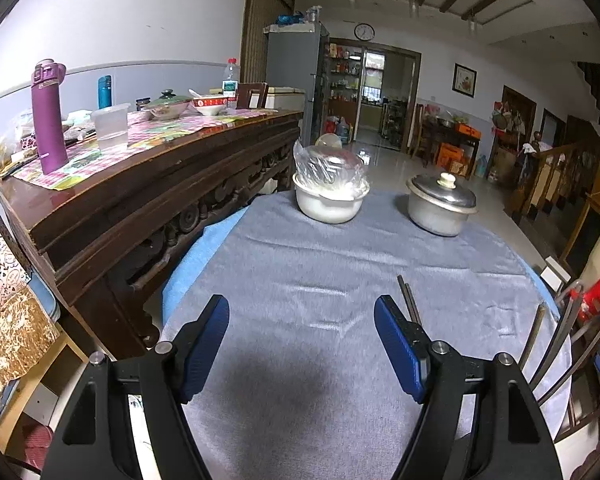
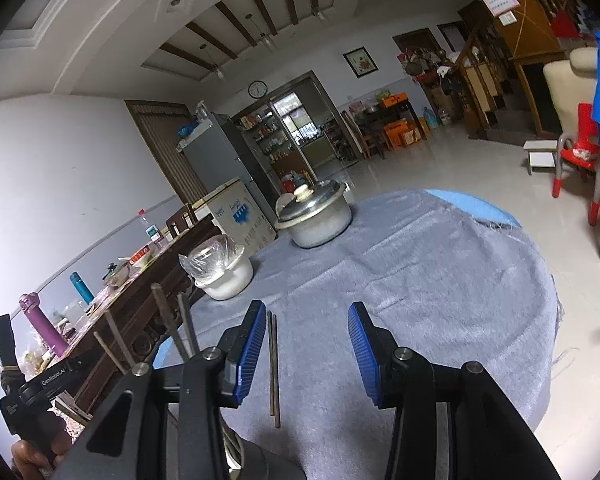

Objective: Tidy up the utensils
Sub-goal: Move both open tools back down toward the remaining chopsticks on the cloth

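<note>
Utensils not yet gathered; both tongs empty.

Left wrist view: your left tongs (image 1: 302, 344) gape wide over the grey-clothed table (image 1: 340, 264), a chopstick pair (image 1: 408, 300) lying just beside the right pad. Right wrist view: your right tongs (image 2: 306, 354) stand partly open, empty, chopsticks (image 2: 274, 368) lying loose between the pads; sorting seems barely begun.

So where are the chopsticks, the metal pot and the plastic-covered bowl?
chopsticks (image 2: 274, 364): right wrist view, middle of the pair lying on the cloth.
metal pot (image 1: 440, 210): left wrist view, its side wall.
plastic-covered bowl (image 1: 328, 206): left wrist view, its white side.
</note>
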`<state>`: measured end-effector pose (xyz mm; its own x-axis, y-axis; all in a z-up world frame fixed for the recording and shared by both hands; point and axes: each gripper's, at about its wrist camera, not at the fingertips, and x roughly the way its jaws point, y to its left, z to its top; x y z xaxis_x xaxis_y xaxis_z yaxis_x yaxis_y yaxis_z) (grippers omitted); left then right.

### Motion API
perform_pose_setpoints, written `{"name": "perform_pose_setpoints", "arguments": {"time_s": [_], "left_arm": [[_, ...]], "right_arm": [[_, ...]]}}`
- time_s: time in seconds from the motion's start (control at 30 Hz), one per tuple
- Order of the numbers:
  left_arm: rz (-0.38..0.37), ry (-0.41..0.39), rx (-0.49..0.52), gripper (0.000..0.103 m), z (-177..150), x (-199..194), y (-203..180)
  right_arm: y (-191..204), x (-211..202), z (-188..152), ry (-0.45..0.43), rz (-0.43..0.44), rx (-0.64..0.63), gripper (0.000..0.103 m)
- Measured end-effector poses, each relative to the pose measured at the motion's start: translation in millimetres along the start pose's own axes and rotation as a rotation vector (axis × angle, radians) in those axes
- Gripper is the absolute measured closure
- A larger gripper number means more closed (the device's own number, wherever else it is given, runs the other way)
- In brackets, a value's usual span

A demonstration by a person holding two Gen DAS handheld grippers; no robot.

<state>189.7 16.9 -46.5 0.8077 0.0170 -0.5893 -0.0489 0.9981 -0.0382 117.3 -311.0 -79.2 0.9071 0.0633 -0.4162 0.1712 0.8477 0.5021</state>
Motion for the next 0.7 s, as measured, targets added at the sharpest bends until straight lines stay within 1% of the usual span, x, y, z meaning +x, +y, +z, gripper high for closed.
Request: {"name": "perform_pose_setpoints", "arguments": {"time_s": [0.2, 0.5, 0.7], "left_arm": [[0.012, 0.033, 0.007, 0.027, -2.0, 13.9, -1.5], [0.015, 0.080, 0.027, 0.027, -6.4, 34.5, -8.0], [0.007, 0.148, 0.027, 0.027, -16.4, 55.7, -11.3]], "right_arm": [[-14.9, 16.1, -5.5, 0.051, -0.002, 0.048, 0.057], [-24.3, 34.8, -11.9, 0.106, 0.002, 0.069, 0.057], [-32.6, 53.0, -19.7, 0.162, 0.012, 0.087, 0.057]]}}
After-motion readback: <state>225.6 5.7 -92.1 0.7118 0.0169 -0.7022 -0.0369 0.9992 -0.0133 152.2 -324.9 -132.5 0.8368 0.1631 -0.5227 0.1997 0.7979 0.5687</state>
